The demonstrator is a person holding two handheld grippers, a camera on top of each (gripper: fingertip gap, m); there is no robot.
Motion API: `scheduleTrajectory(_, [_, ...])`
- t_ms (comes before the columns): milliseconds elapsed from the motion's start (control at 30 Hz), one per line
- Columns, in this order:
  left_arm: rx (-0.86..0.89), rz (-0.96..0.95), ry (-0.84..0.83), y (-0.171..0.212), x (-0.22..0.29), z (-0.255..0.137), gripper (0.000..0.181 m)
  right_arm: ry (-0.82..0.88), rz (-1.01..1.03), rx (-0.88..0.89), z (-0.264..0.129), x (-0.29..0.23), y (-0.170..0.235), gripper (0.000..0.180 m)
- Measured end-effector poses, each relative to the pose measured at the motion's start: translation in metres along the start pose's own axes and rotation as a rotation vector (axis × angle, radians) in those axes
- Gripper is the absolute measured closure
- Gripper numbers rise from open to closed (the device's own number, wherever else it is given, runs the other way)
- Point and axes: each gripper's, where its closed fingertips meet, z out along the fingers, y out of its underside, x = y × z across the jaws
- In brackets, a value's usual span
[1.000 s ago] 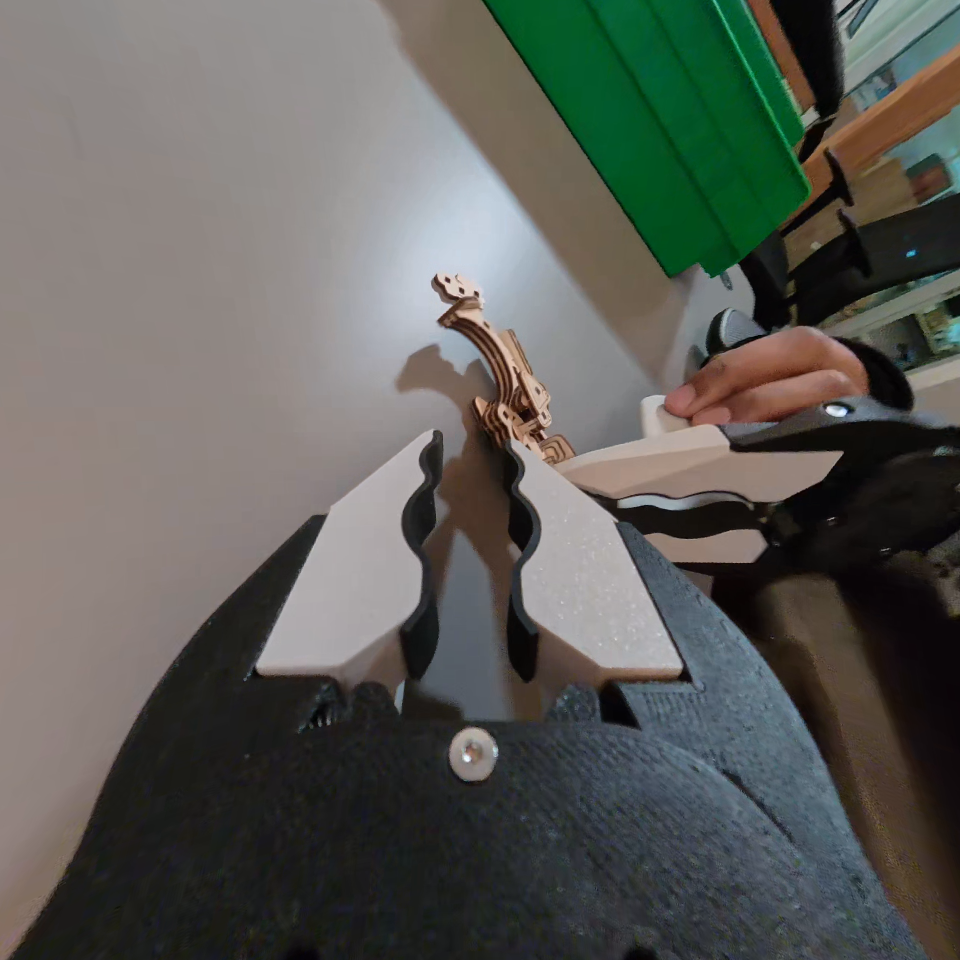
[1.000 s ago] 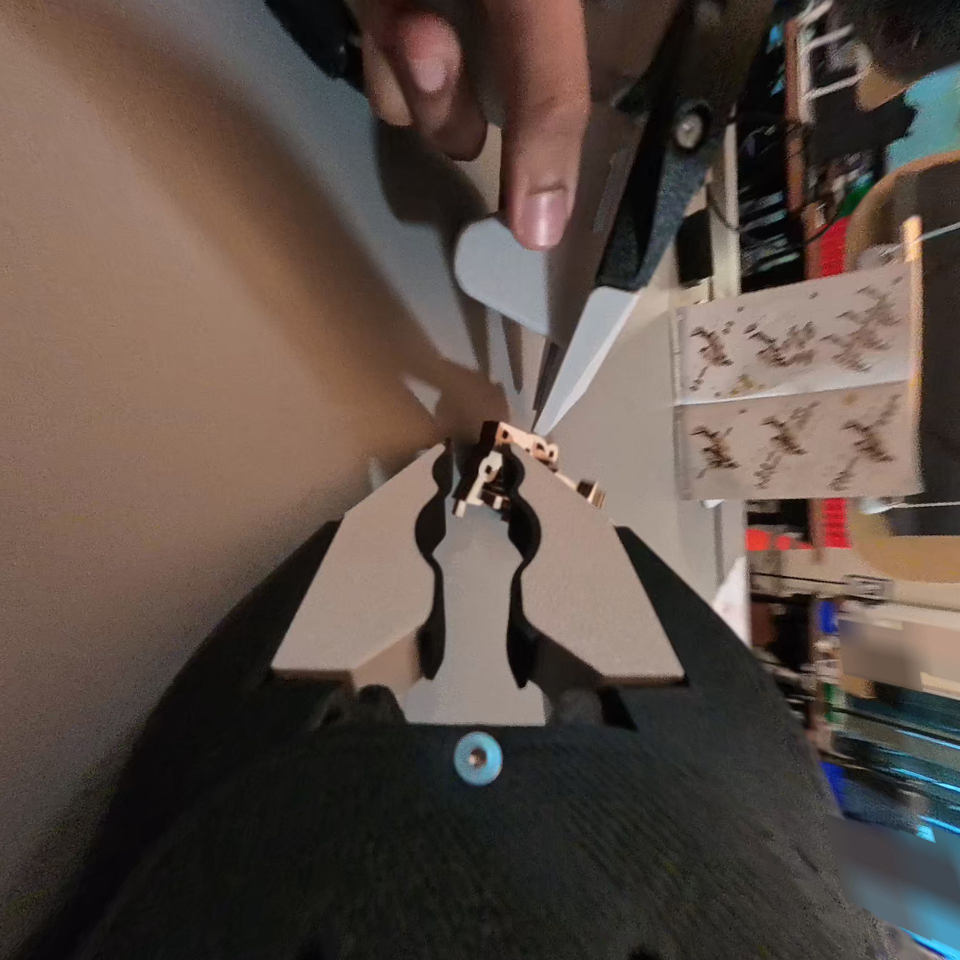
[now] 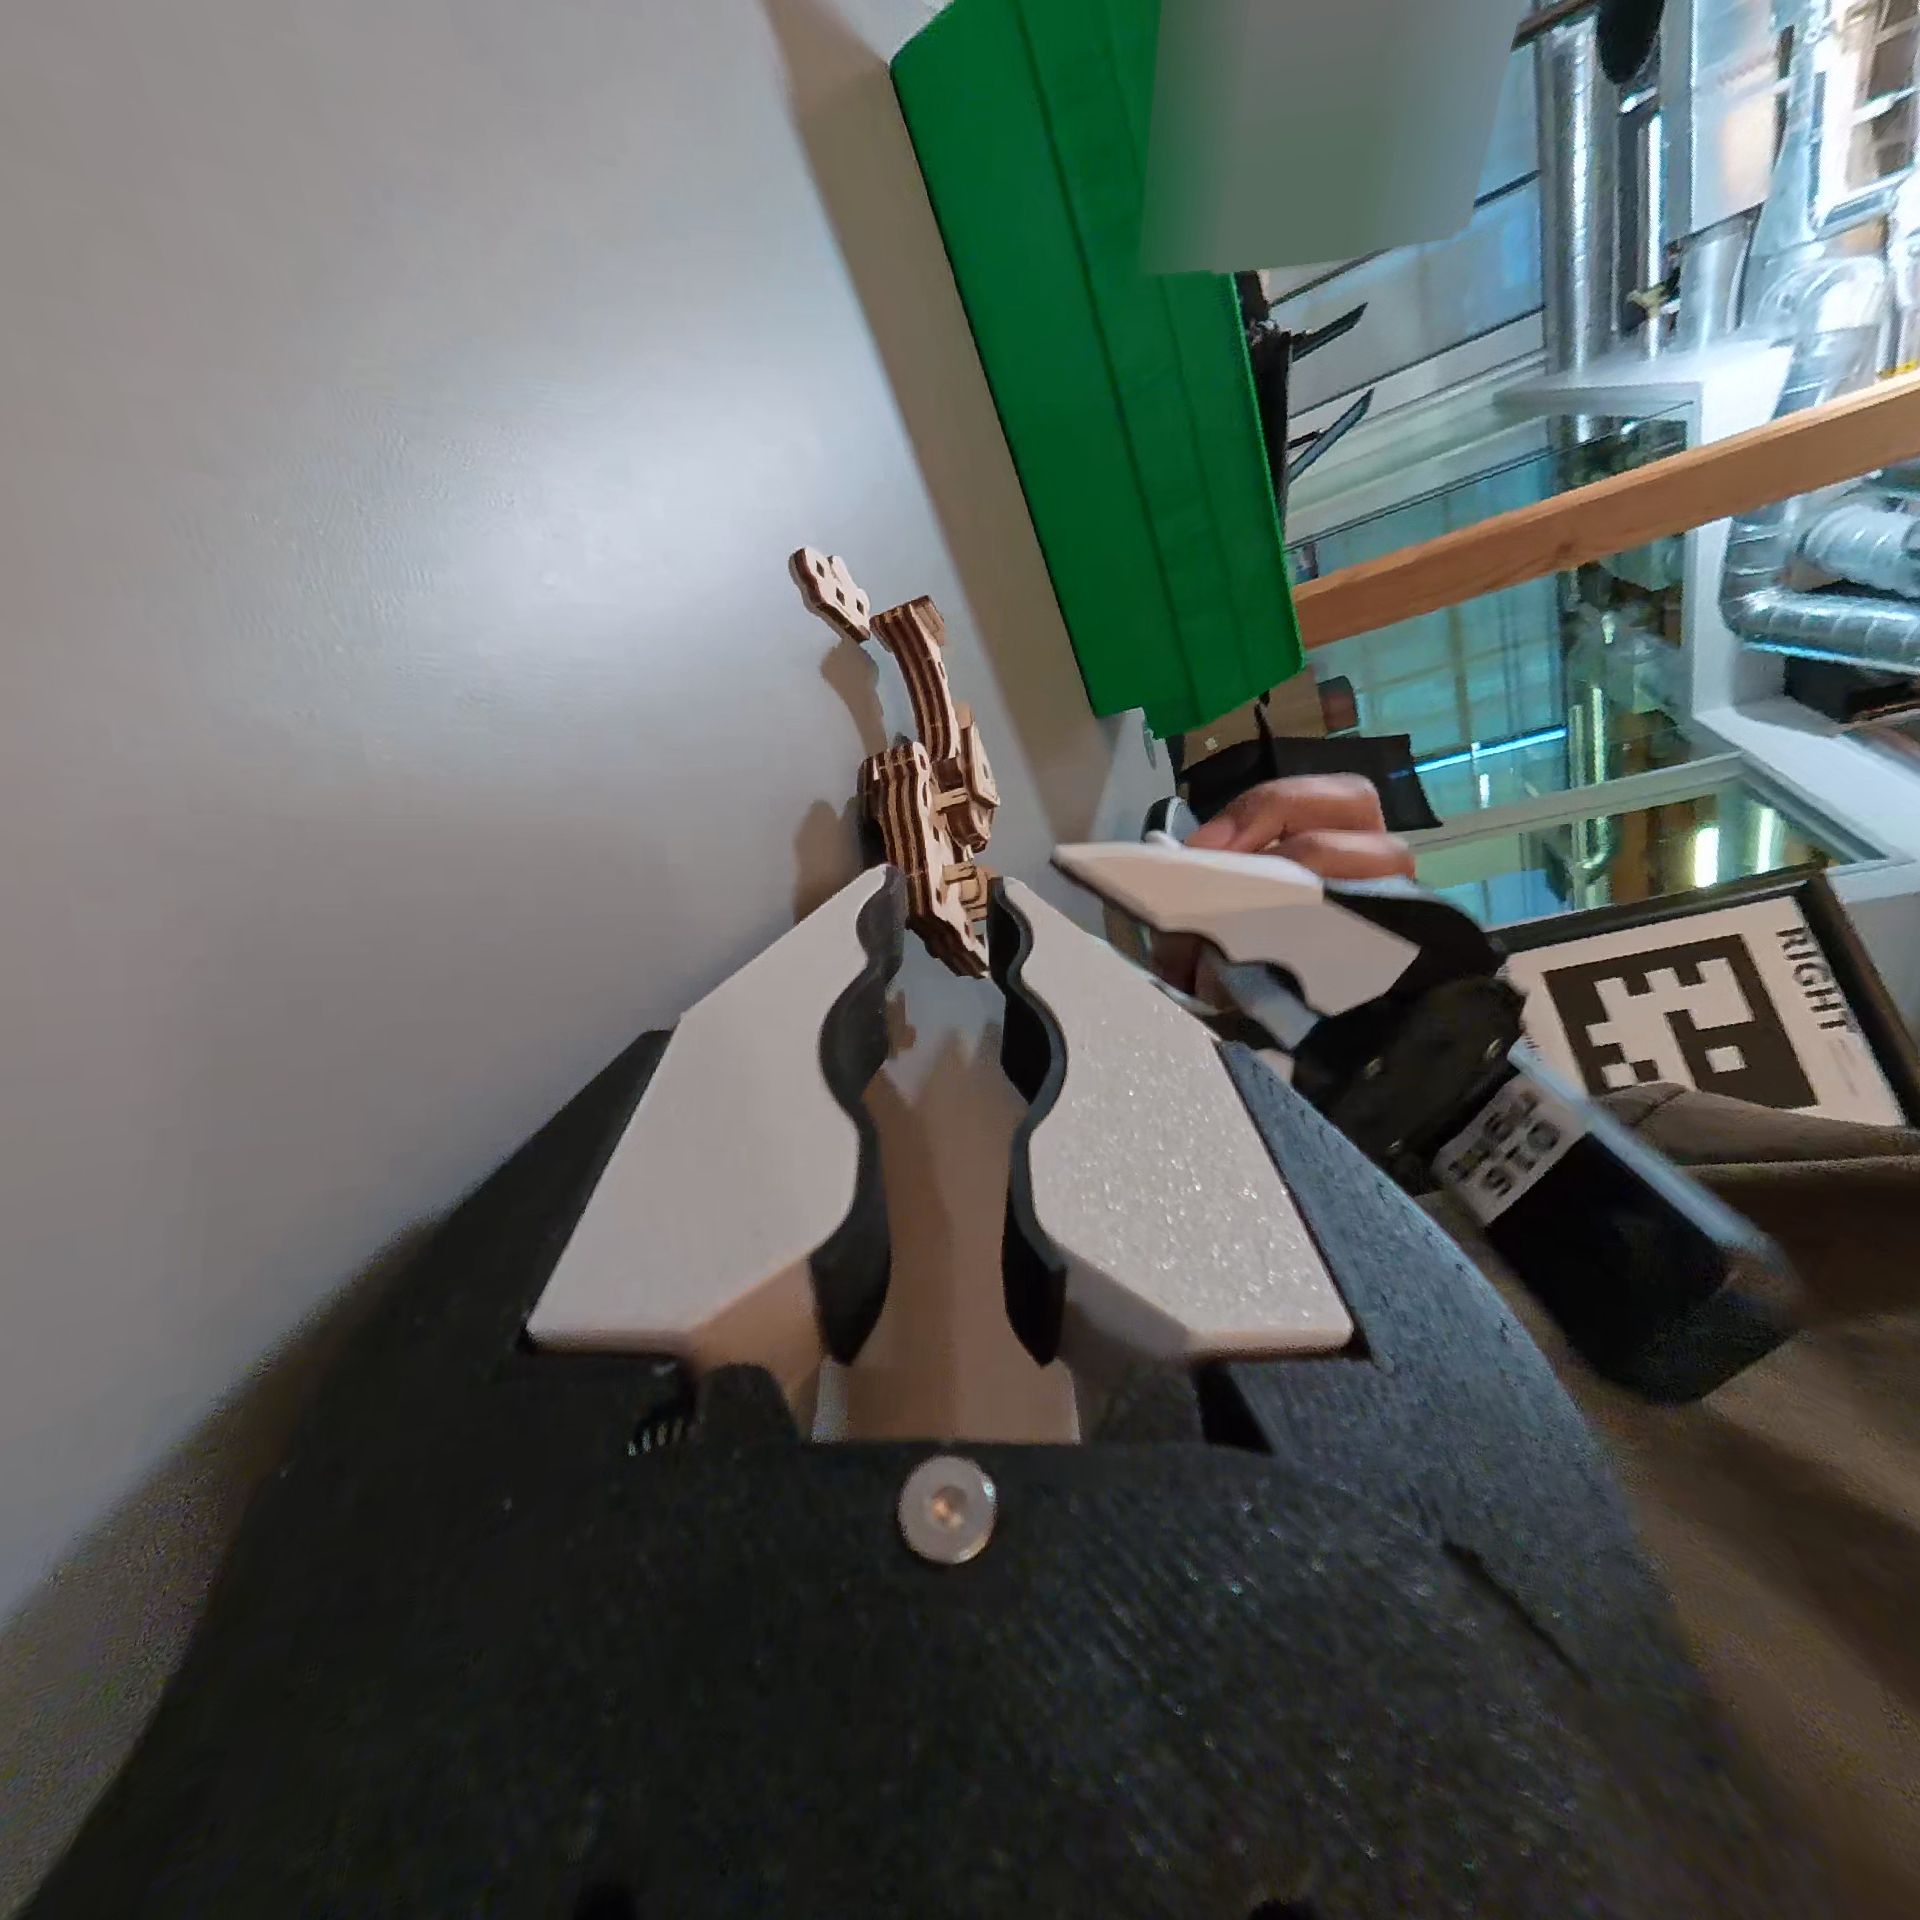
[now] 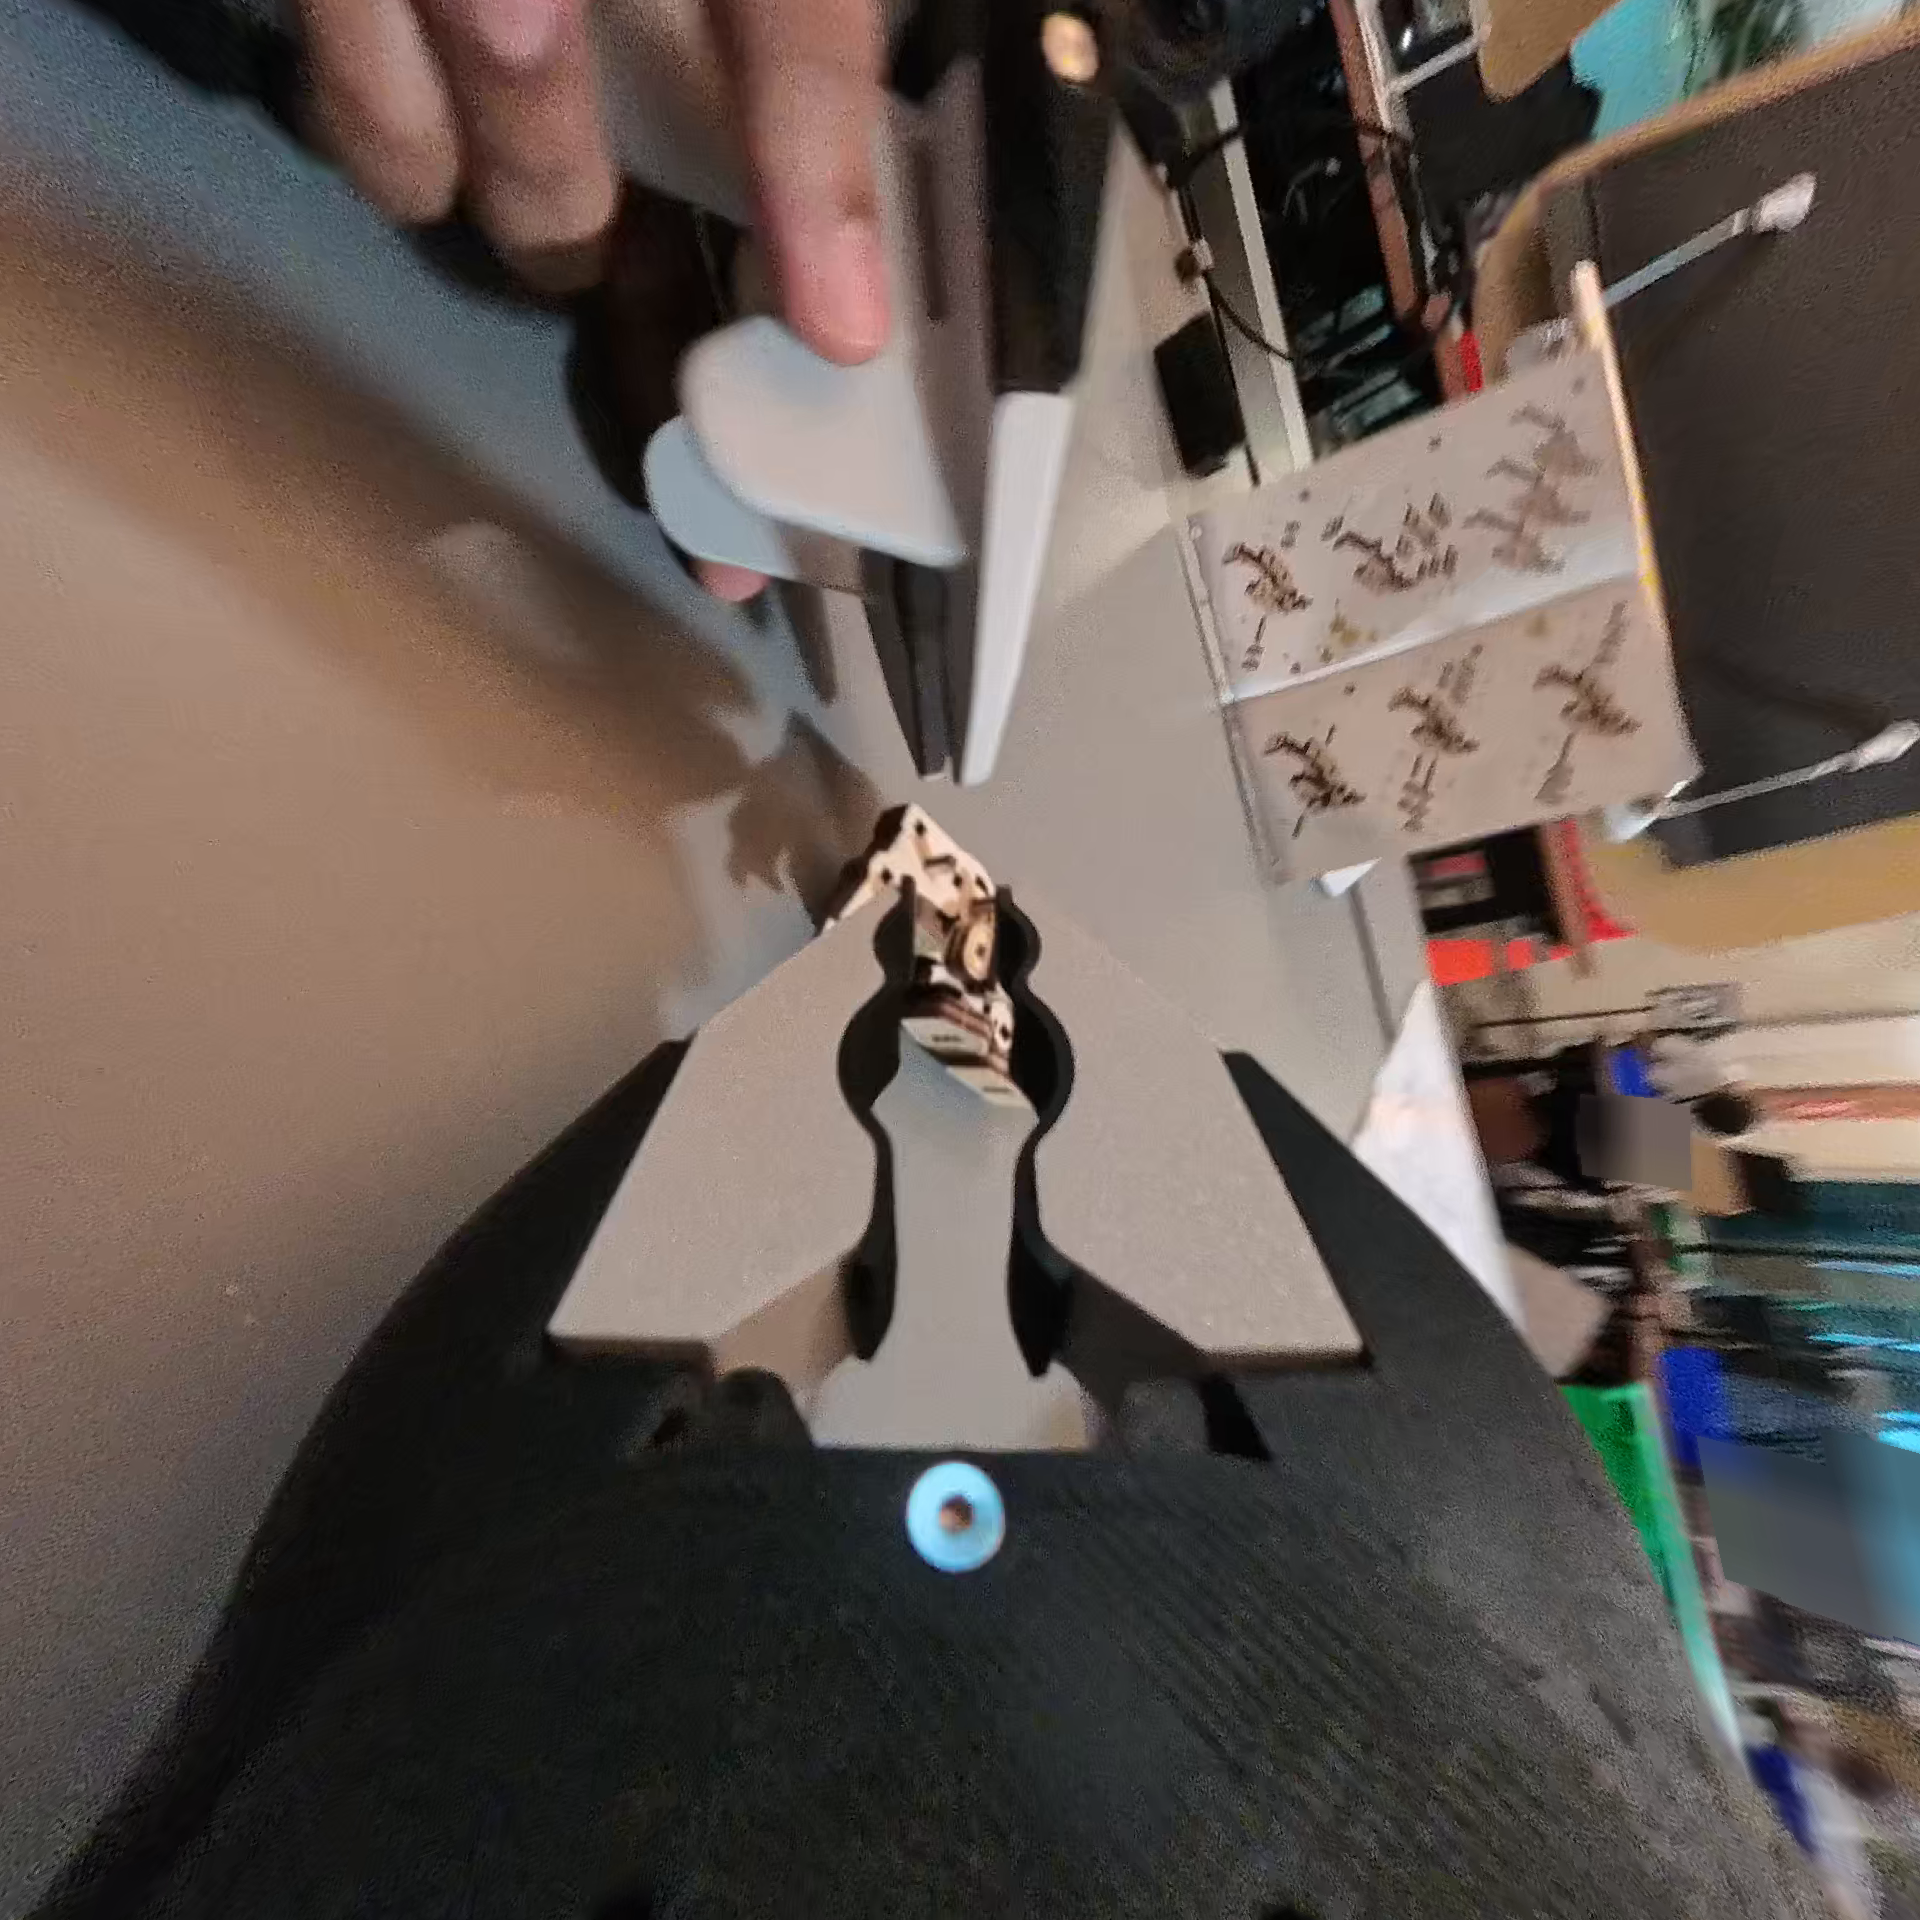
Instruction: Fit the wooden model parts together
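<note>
The layered, laser-cut plywood model assembly [image 3: 930, 790] is pale tan with dark scorched edges that show as stripes where the sheets are stacked; it has a thick lower block of notched pieces, a curved arm rising from it, and a small flat tab with two square holes at the far end. In the left wrist view its lower block sits pinched between the tips of the left gripper [image 3: 940, 899], whose white fingers with wavy black pads close onto the wood at the tips while a gap remains farther back. The model stands out over the plain grey worktop [image 3: 416, 520], throwing a shadow just beside it. A green folded panel [image 3: 1122, 416] lies on the worktop beyond the model. The right gripper [image 3: 1226, 914] shows to the right of the model, near it but apart. In the right wrist view, which is blurred, the right gripper [image 4: 951, 925] is clamped on a smaller pale wooden piece [image 4: 940, 914] with slots and a round hole, held between its fingertips and reaching back between the pads. A printed sheet with pictures of model parts [image 4: 1434, 644] stands to the right of that piece.
</note>
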Motion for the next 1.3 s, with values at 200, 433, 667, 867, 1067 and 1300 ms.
scheduleTrajectory(200, [-0.035, 0.091, -0.067, 0.006, -0.002, 0.008, 0.171, -0.181, 0.405, 0.02, -0.008, -0.009, 0.012, 0.156])
scheduleTrajectory(433, [-0.041, 0.079, -0.06, 0.007, -0.002, 0.01, 0.173, -0.334, 0.619, -0.02, -0.005, -0.026, 0.019, 0.154])
scheduleTrajectory(667, [-0.048, 0.082, -0.052, 0.008, -0.001, 0.011, 0.172, -0.352, 0.657, -0.015, -0.004, -0.029, 0.012, 0.16])
scheduleTrajectory(867, [-0.068, 0.096, -0.049, 0.012, 0.001, 0.012, 0.172, -0.367, 0.671, -0.035, 0.0, -0.03, 0.014, 0.165])
scheduleTrajectory(1067, [-0.086, 0.103, -0.028, 0.016, 0.005, 0.012, 0.169, -0.409, 0.7, -0.017, -0.003, -0.029, 0.014, 0.173])
scheduleTrajectory(1300, [0.105, 0.101, 0.238, -0.02, 0.046, -0.016, 0.155, -0.487, 0.932, 0.272, -0.026, 0.008, -0.014, 0.173])
